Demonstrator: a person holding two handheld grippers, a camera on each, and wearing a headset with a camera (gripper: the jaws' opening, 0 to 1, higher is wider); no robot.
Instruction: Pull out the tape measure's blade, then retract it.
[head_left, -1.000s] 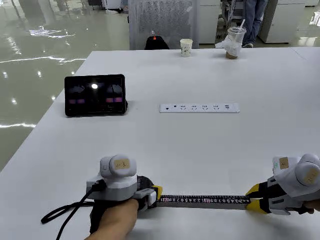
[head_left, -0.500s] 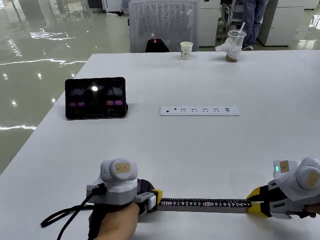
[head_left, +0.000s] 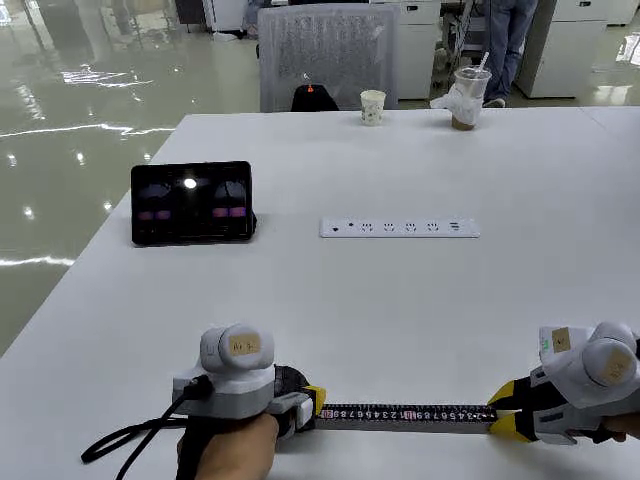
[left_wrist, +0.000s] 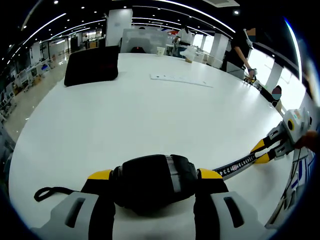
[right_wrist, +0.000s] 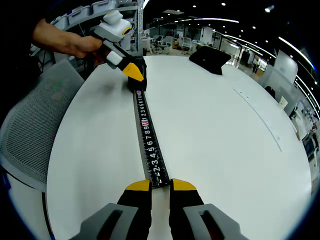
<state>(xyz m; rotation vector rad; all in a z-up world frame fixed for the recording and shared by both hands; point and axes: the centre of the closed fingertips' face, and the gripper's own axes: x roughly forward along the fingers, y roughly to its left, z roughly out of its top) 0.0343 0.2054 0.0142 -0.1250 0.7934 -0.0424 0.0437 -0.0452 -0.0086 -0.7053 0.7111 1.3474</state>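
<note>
The left hand-held gripper (left_wrist: 155, 174) clamps the black tape measure (head_left: 290, 383) by its case. The right hand-held gripper (right_wrist: 155, 186) pinches the tip of the blade (right_wrist: 149, 140), which lies stretched along the white bench (head_left: 400, 300) between them.

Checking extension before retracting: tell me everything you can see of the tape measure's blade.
The blade is a dark strip with white numerals and red marks, pulled out straight, low along the white table. One end enters the black case clamped in the left gripper; the right gripper pinches its free end.
</note>
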